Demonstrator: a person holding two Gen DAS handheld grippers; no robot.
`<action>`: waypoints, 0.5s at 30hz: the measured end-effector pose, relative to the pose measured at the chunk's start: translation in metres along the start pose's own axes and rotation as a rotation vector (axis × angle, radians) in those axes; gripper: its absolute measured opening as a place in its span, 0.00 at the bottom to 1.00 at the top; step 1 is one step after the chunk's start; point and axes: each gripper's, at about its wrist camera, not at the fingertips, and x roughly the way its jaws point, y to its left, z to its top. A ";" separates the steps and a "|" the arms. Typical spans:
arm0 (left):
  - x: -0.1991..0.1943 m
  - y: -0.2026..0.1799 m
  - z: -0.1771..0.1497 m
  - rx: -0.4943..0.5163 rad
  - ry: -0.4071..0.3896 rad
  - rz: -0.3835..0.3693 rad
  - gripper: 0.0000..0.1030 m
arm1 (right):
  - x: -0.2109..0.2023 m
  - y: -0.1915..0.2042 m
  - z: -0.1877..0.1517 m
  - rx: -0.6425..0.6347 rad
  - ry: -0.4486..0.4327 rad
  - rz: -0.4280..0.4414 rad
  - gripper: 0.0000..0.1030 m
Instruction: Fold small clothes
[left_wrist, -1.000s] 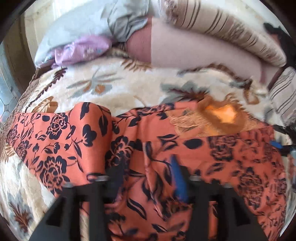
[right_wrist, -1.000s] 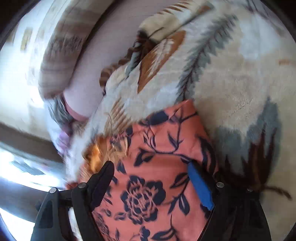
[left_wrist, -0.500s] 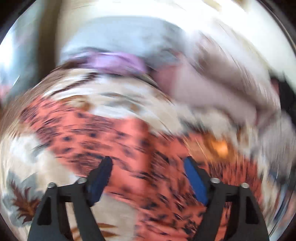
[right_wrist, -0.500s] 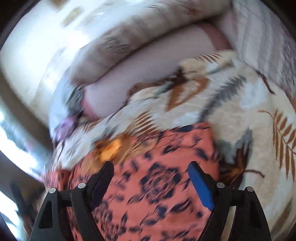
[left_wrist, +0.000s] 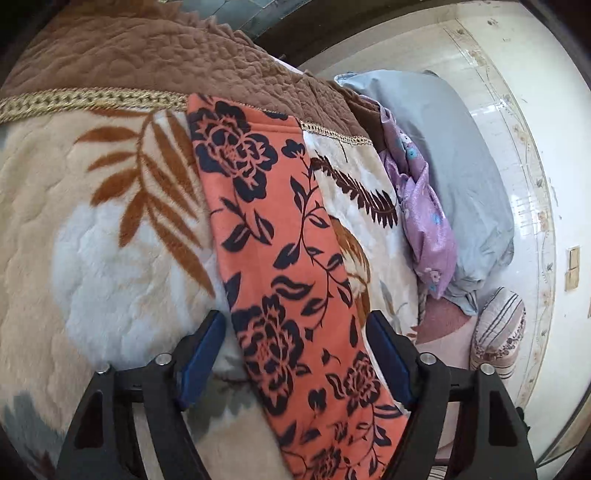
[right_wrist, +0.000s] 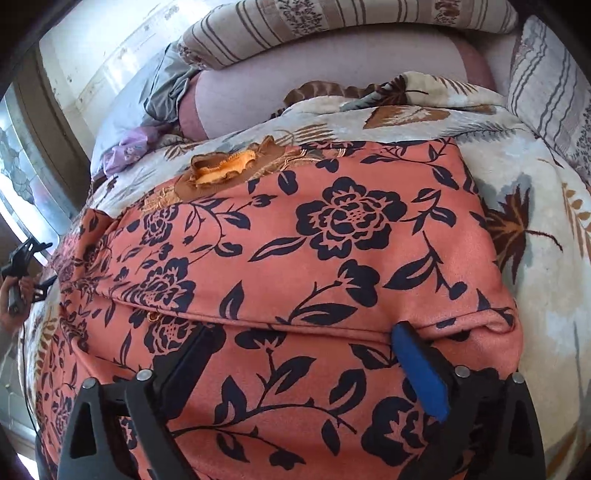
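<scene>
both grippers have swung away from where they were a second ago: the left gripper (left_wrist: 295, 336) now looks along a narrow strip of the orange dress (left_wrist: 284, 258) toward the brown quilted edge (left_wrist: 147, 55) of the blanket (left_wrist: 92, 240), while the right gripper (right_wrist: 303, 350) has rolled level over the broad folded body of the dress (right_wrist: 314, 258)

both point steeply down at the bed. left jaws stand wide and are closing, the strip between them, pads not pressing it. right jaws are opening, very wide, over cloth but gripping nothing

only the right view shows the orange collar (right_wrist: 225, 168), striped pillows (right_wrist: 332, 26) and, far left, a hand (right_wrist: 14, 291) holding the other gripper. only the left view shows the wall (left_wrist: 517, 110) beyond the lilac cloth (left_wrist: 424, 206)
</scene>
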 end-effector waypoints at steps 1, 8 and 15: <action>0.004 -0.005 0.001 0.027 -0.012 0.013 0.73 | 0.003 0.003 -0.001 -0.007 0.003 -0.009 0.97; 0.017 -0.046 0.008 0.211 -0.022 0.323 0.04 | 0.001 -0.002 -0.004 0.003 0.000 0.003 0.97; -0.033 -0.247 -0.176 1.005 -0.169 0.074 0.05 | -0.001 -0.006 -0.005 0.028 -0.013 0.033 0.98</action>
